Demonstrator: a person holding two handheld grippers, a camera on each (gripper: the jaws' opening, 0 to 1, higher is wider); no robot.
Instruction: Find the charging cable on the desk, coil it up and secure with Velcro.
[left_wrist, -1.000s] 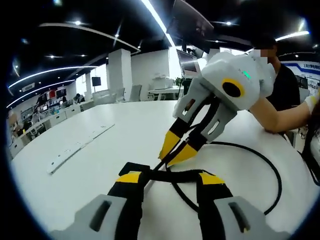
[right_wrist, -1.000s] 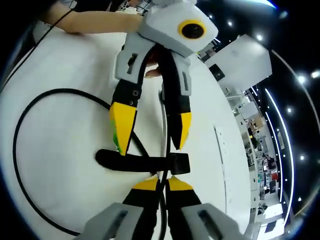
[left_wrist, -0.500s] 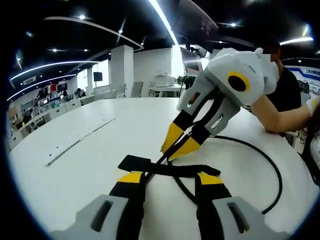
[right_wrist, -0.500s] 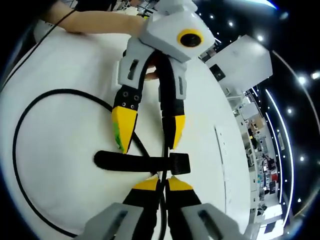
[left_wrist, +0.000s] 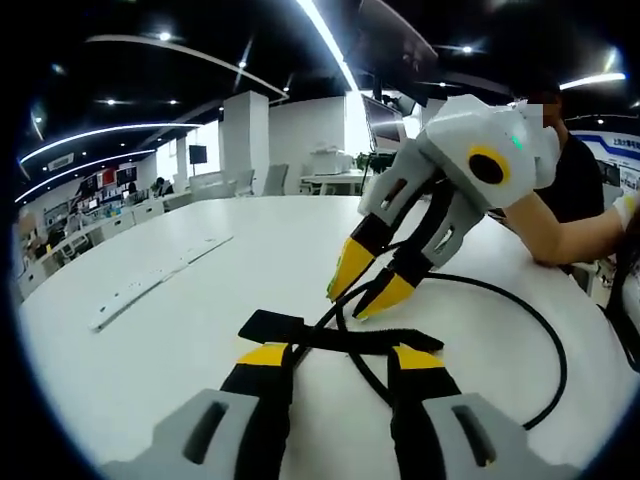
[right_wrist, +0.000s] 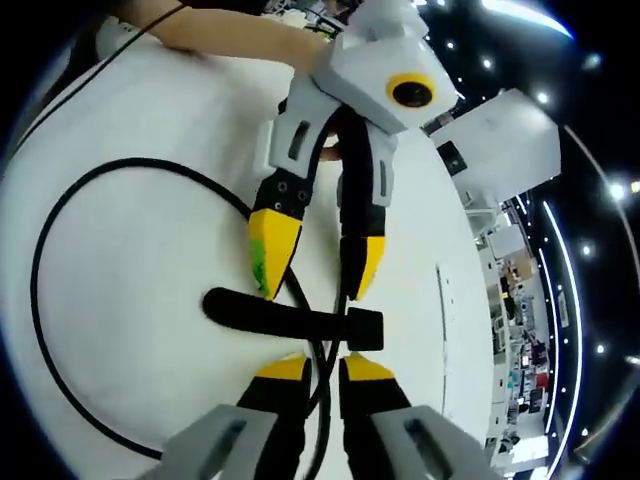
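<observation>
You have one black charging cable (left_wrist: 530, 330) on the worktop (left_wrist: 200, 320), looped once. One black Velcro strap (left_wrist: 340, 338) lies flat across it. Two claws are over the worktop: your left claw (left_wrist: 335, 358) and your right claw (left_wrist: 372, 292), each with two yellow-tipped jaws, four tips in all. One long white strip (left_wrist: 150, 290) lies off to the side. One person's forearm (left_wrist: 560, 240) rests at the worktop edge.

White table (left_wrist: 230, 290) (round-edged) bears black cable (left_wrist: 520, 310), Velcro strap (left_wrist: 345, 337).
</observation>
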